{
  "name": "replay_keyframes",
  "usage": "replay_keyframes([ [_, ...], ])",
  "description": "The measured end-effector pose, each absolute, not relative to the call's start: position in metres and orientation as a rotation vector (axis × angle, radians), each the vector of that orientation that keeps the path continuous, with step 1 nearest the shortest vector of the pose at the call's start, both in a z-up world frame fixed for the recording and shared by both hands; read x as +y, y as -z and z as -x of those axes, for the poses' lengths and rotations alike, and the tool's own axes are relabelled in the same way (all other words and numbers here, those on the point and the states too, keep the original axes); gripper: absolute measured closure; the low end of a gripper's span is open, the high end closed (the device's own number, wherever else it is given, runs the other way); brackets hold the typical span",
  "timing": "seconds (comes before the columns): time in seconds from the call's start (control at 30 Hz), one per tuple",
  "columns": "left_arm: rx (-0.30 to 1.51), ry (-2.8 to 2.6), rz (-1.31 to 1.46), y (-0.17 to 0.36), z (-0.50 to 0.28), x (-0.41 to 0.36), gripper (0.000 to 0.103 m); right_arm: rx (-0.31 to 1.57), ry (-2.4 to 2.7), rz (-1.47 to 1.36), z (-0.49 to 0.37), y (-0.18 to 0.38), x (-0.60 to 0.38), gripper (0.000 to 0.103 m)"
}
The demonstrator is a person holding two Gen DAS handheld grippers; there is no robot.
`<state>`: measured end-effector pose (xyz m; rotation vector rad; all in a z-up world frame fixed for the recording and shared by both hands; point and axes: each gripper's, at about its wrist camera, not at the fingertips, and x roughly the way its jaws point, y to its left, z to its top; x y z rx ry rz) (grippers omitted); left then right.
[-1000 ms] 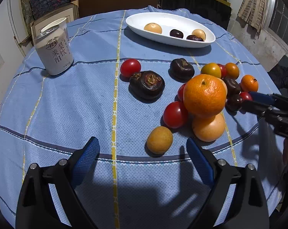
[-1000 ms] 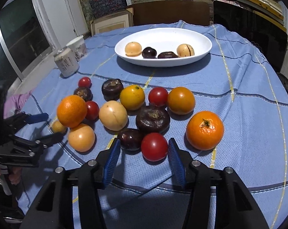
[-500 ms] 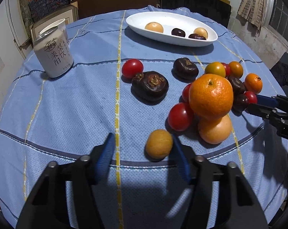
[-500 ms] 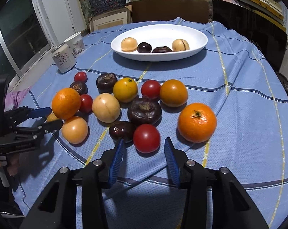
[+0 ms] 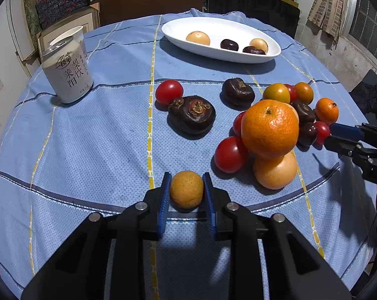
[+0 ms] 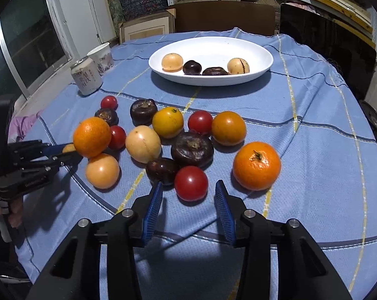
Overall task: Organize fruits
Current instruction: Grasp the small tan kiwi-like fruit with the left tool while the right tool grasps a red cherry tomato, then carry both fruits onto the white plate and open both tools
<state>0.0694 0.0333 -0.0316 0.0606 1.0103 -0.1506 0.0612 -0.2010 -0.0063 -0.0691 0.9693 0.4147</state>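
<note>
Left gripper [image 5: 186, 195]: blue pads pressed to both sides of a small round yellow-orange fruit [image 5: 186, 193], which sits on the blue checked tablecloth [image 5: 88, 150].
Right gripper [image 6: 188, 200]: jaws apart, holding nothing, either side of a round red tomato [image 6: 191, 183] without touching it.
Fruit cluster: a large orange mandarin [image 6: 256, 166] lies just right of the tomato; a dark brown wrinkled fruit [image 6: 192, 149] lies behind it.
White oval dish [image 6: 261, 52]: at the far side, holding two pale and two dark fruits.
White drink can [image 5: 68, 73]: far left, upright.

In the right wrist view, the big orange [image 6: 92, 137] hides most of the small yellow fruit [image 6: 69, 148].
</note>
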Motion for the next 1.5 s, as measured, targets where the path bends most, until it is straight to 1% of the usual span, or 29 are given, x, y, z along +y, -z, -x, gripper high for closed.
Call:
replay_keyframes([
  [0.23,1.012,0.151,-0.059,0.031,-0.068,0.033,0.078,0.996,-0.398,0.108,-0.065,0.017,-0.199,0.058],
  [0.33,1.01,0.151,-0.059,0.031,-0.068,0.034,0.079,0.986,-0.39,0.134,-0.069,0.02,-0.194,0.065],
  [0.4,1.011,0.152,-0.058,0.031,-0.068,0.034,0.078,0.977,-0.388,0.137,-0.072,0.02,-0.192,0.067],
  [0.43,1.011,0.152,-0.058,0.031,-0.068,0.034,0.078,0.973,-0.391,0.139,-0.072,0.02,-0.191,0.072],
  [0.47,1.012,0.152,-0.058,0.031,-0.068,0.034,0.078,0.971,-0.396,0.139,-0.072,0.02,-0.19,0.073],
  [0.7,1.006,0.154,-0.058,0.026,-0.066,0.035,0.079,0.946,-0.408,0.085,-0.061,0.01,-0.201,0.074],
  [0.93,0.941,0.173,-0.055,-0.004,-0.062,0.04,0.079,0.893,-0.434,-0.01,-0.05,-0.015,-0.224,0.074],
  [1.1,0.932,0.198,-0.055,-0.019,-0.068,0.039,0.079,0.871,-0.434,-0.03,-0.053,-0.027,-0.23,0.074],
  [1.3,0.909,0.215,-0.105,-0.038,-0.098,0.028,0.079,0.841,-0.451,-0.034,-0.08,-0.046,-0.227,0.074],
  [1.5,0.877,0.231,-0.152,-0.063,-0.159,0.004,0.079,0.794,-0.474,-0.028,-0.12,-0.069,-0.213,0.074],
])
